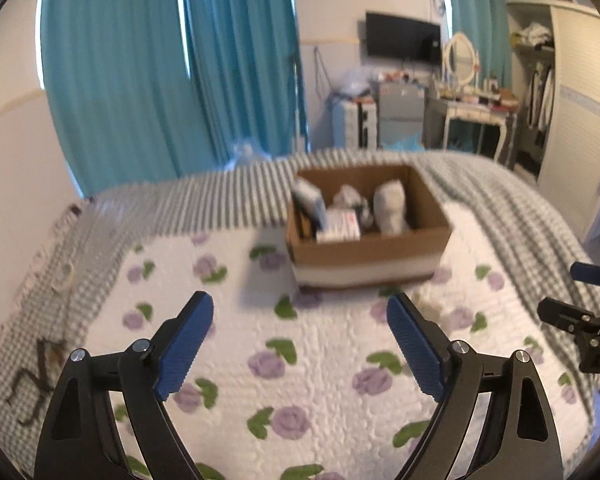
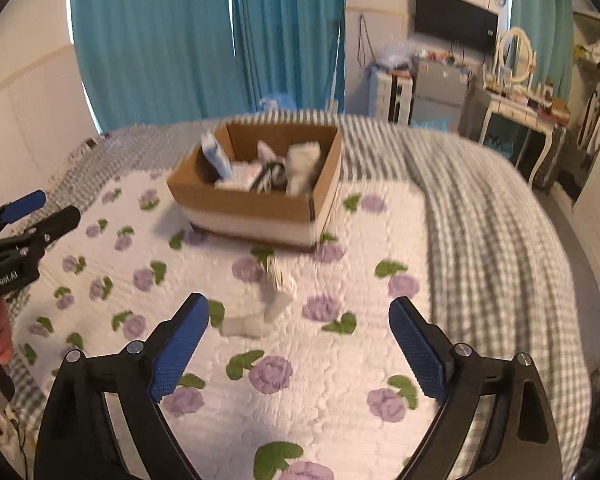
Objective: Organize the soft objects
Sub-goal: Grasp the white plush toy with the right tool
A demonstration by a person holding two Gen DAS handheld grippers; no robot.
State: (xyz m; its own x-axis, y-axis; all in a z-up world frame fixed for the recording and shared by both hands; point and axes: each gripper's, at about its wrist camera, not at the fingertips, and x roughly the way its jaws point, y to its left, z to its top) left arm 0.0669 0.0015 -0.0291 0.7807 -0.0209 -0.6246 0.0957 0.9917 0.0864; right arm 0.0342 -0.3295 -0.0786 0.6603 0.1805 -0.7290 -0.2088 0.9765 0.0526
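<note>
White sock (image 2: 260, 312) on quilt (image 2: 340, 380), right wrist view only

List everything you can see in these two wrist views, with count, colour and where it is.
cardboard box: one, brown, on the flowered quilt, open top
items in the box: several, white and light blue, too blurred to name
white sock-like item: one, white, loose on the quilt in front of the box
flowered quilt: one, white with purple flowers, on the bed
checked blanket: one, grey and white, under and beside the quilt
curtains: teal, far wall
television: one, black, on the wall
dressing table: one, white, with oval mirror
left gripper: black with blue pads, open, empty
right gripper: same, open, empty
</note>
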